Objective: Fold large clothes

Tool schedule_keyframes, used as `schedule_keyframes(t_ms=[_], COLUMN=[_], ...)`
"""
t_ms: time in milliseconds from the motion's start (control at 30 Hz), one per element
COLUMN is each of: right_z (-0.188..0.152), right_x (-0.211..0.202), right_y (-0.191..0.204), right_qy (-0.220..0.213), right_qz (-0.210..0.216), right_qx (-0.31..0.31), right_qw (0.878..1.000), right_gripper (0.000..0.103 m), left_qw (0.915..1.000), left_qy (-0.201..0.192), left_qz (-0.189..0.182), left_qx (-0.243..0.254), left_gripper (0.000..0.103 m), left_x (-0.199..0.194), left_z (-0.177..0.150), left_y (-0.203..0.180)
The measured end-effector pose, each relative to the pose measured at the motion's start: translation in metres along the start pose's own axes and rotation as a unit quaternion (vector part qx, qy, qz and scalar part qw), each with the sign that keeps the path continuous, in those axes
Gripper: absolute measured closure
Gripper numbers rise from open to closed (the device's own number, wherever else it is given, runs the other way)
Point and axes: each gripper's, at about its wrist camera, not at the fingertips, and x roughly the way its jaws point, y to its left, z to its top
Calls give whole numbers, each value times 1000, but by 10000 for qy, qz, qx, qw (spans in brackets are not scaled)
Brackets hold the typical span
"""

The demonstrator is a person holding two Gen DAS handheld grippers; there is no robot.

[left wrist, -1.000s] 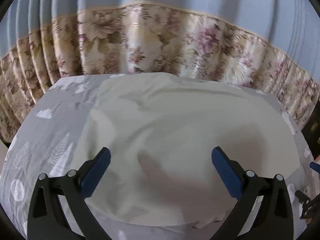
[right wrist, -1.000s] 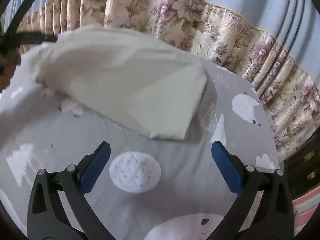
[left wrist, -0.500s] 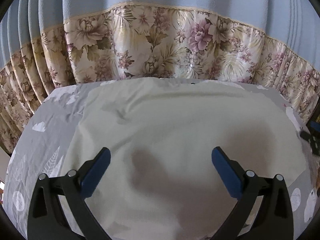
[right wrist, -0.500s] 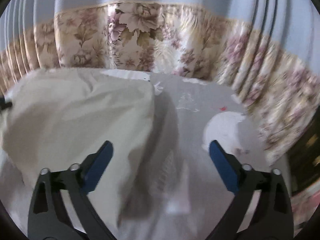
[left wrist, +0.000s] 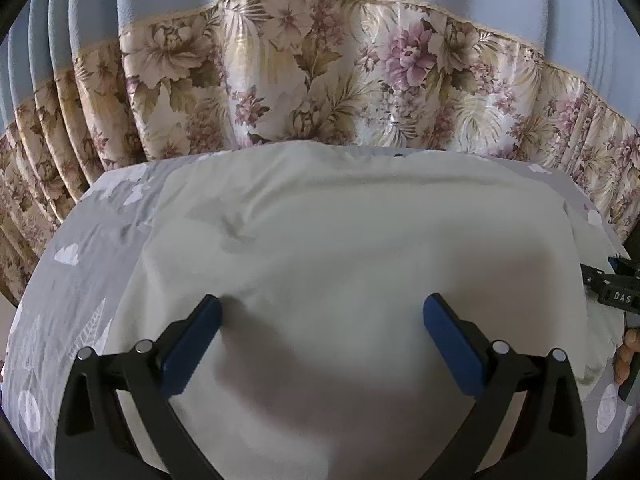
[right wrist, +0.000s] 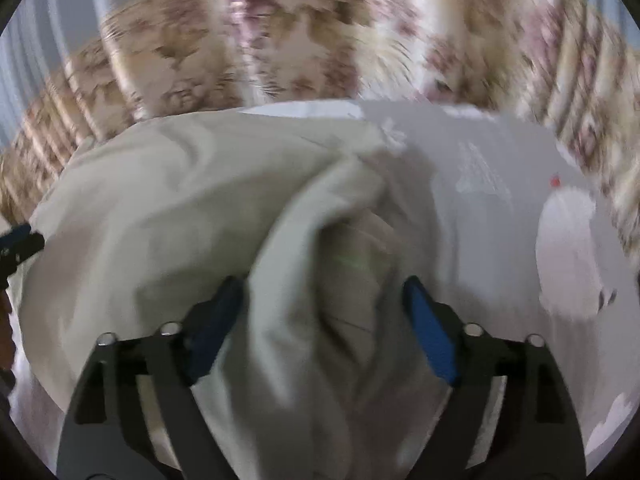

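A: Where's the cream garment (left wrist: 352, 264)?

B: Centre frame, on the grey sheet (left wrist: 80, 264). Left gripper (left wrist: 320, 320) gapes, empty. Right gripper (right wrist: 324, 300) is half-open around a bunched edge; grip unclear.

A: Next?

B: Probably pinch, then fold across.

One cream garment (left wrist: 360, 272), one grey patterned bedsheet (left wrist: 80, 280), one floral curtain (left wrist: 320, 80), two tools.

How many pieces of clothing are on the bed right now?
1. A single cream garment lies spread over the grey printed bedsheet; its right edge bunches between the right gripper's fingers. Others may be hidden underneath.
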Motion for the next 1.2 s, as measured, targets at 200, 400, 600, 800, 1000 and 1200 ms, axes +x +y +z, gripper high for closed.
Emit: schedule_keyframes(t_ms=[200, 400, 600, 800, 1000, 1200], right_z=[1, 3, 16, 34, 57, 77], right_x=[0, -5, -20, -56, -84, -87], right_y=[7, 14, 14, 23, 57, 95], right_qy=[110, 209, 239, -151, -359, -279], right_qz=[378, 755, 1240, 1987, 2759, 3278], right_qx=[-159, -281, 79, 380, 546, 1031], right_qw=[9991, 9965, 9920, 9792, 9590, 9387], right_gripper=[32, 81, 91, 92, 92, 92], left_qw=[9999, 9994, 9988, 9978, 9980, 9993], left_qy=[-32, -29, 146, 394, 321, 71], left_qz=[-150, -347, -269, 44, 49, -287], left_qx=[5, 84, 373, 535, 543, 213], left_gripper=[2, 2, 2, 1, 1, 2], left_x=[6, 11, 28, 47, 55, 33], left_z=[8, 14, 18, 14, 9, 12], left_y=[-5, -20, -43, -47, -44, -26])
